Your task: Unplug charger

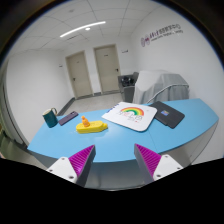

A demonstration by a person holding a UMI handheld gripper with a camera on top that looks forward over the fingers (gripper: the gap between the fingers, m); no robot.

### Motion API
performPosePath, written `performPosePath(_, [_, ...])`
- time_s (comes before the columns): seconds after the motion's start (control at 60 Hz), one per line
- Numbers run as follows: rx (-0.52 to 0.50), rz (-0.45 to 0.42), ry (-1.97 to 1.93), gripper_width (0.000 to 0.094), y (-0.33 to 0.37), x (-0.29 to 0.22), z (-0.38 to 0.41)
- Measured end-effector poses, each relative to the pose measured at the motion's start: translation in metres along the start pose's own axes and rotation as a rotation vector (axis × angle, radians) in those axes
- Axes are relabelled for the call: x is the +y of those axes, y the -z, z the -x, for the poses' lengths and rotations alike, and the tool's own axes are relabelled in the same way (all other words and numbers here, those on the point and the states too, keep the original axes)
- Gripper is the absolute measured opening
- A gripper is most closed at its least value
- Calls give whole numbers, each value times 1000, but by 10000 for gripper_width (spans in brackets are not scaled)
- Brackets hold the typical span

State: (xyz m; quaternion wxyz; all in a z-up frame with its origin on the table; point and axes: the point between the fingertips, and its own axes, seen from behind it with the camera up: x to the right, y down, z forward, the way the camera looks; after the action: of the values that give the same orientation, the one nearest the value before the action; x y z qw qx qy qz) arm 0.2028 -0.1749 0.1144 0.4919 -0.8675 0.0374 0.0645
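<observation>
My gripper (pixel 113 165) is open, its two pink-padded fingers (pixel 80 162) spread wide over the near edge of a light blue table (pixel 120 140), with nothing between them. Beyond the fingers, on the table, lie a yellow object with an orange part (pixel 90 126), a blue object (pixel 48 119) and a yellow-and-dark piece (pixel 68 119) at the far left. I cannot pick out a charger or a socket with certainty among them.
A white sheet with a rainbow picture (pixel 128 113) and a dark tablet-like slab (pixel 165 114) lie at the table's far right. Behind are a grey covered chair (pixel 160 87), two doors (pixel 92 70) and a white wall with lettering.
</observation>
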Motion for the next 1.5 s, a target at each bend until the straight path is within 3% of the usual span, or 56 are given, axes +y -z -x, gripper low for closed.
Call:
performPosePath(0.25, [13,-25,19,804,2,-3,9])
performPosePath(0.417, [-36,-24,25,807,-27,-8,48])
performPosePath(0.667, [-96,-28,75,791,-138,-22,123])
performPosePath(0.883, [-49,-62,96,750,-237,-44,148])
performPosePath(0.967, [-25,-42,102,624,-262,-41,144])
performPosePath(0.983, [-18,-36,103,645,-266,-40,143])
performPosePath(1.017, [1,-24,110,519,-272,-37,138])
performPosePath(1.1, [32,-46,164,354,-278,-40,133])
performPosePath(1.117, [22,-45,170,367,-278,-40,136])
performPosePath(1.15, [5,-47,174,211,-279,-39,141])
performPosePath(1.317, [50,-105,249,60,-280,-43,142])
performPosePath(1.467, [16,-60,190,52,-275,-51,142])
performPosePath(1.5, [-14,-158,191,52,-259,-86,152])
